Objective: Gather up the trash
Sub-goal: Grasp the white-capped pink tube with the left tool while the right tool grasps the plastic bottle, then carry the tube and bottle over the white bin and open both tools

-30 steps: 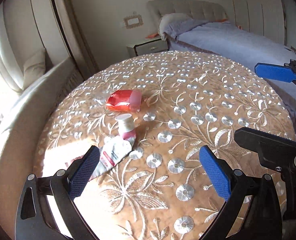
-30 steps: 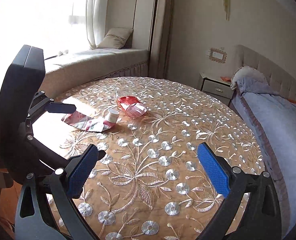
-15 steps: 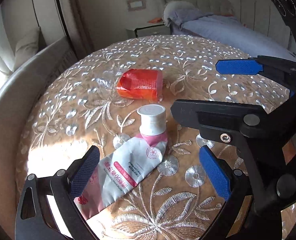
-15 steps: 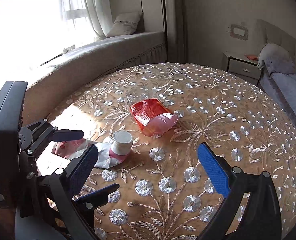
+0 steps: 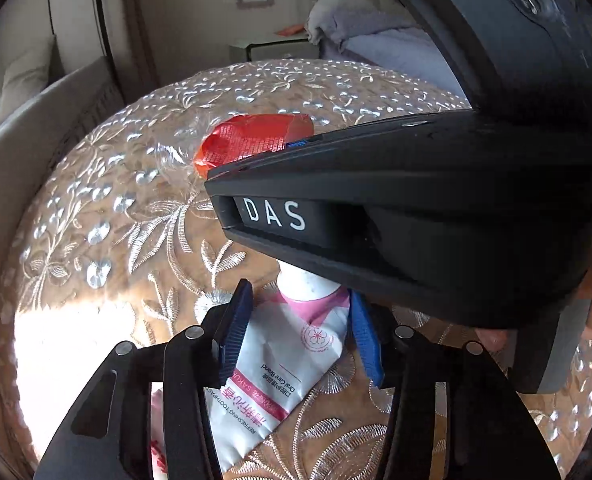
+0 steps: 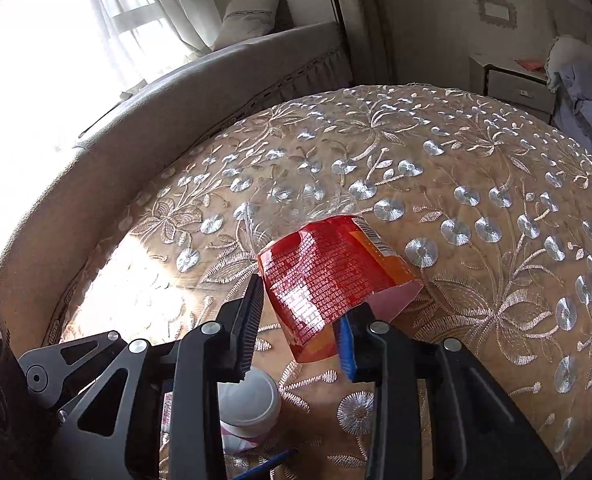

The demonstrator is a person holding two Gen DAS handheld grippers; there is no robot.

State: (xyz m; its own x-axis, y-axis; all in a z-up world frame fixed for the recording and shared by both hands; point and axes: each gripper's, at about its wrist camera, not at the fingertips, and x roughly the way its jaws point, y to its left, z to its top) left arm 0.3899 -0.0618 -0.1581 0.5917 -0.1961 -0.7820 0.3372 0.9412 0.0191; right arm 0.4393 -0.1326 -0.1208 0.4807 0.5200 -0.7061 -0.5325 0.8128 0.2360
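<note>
Both grippers have advanced and just closed: left gripper (image 5: 296,332) squeezes the "Oral Care Brand" toothpaste tube (image 5: 283,364) at lower centre; right gripper (image 6: 300,320), marked "DAS", clamps the red wrapper (image 6: 328,276).

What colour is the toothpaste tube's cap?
White, on the toothpaste tube; clearest in the right wrist view.

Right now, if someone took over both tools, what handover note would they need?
Left tool: jaws have just been closing and its pads sit against the sides of the toothpaste tube.
Right tool: jaws have just been closing and now pinch the near end of the red wrapper.
Both items are on the embroidered tablecloth, with the tube nearer than the wrapper.
Done: both pieces of trash are gripped.
Left: lift them and drop them in a bin. No bin is in view, so find one first.
</note>
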